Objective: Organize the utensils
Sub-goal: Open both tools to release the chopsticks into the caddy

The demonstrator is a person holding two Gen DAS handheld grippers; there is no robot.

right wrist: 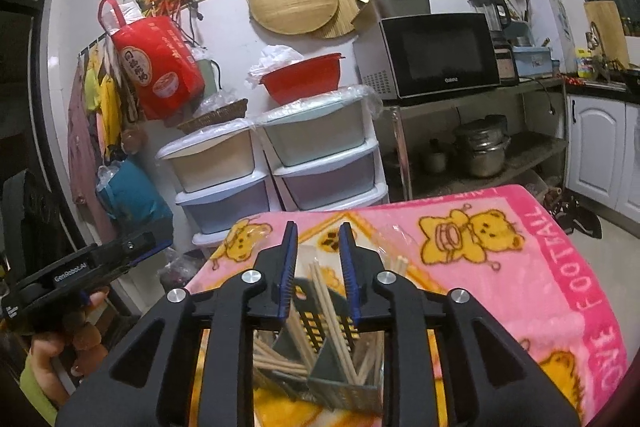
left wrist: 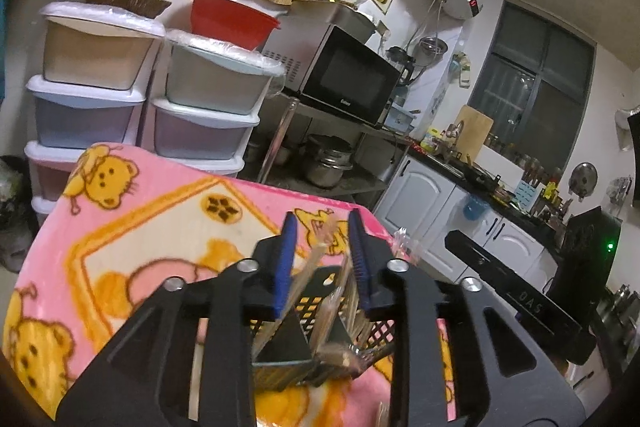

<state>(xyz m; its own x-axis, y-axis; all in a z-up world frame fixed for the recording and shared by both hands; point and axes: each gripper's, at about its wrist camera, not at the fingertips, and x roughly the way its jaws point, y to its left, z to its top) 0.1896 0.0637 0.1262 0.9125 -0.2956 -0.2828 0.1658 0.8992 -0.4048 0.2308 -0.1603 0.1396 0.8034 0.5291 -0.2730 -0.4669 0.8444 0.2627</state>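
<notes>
A dark grey perforated utensil holder (left wrist: 308,311) (right wrist: 320,383) stands on a pink bear-print blanket (left wrist: 160,227) (right wrist: 500,267). Wooden chopsticks (left wrist: 316,259) (right wrist: 324,291) stick up out of its compartments, and some lie slanted inside. My left gripper (left wrist: 322,217) hangs just above the holder, jaws a little apart. A blurred chopstick rises in the gap, and neither pad presses on it. My right gripper (right wrist: 318,226) is over the same holder with a similar narrow gap. Chopstick tips show between and below its blue pads (right wrist: 288,267) without touching them.
Clear plastic wrapping (right wrist: 396,239) lies on the blanket past the holder. Stacked plastic drawers (right wrist: 320,163) and a metal rack with a microwave (right wrist: 436,55) stand behind the table. White cabinets (left wrist: 424,195) are to the right. A hand holds the other device's black body (right wrist: 80,267) at left.
</notes>
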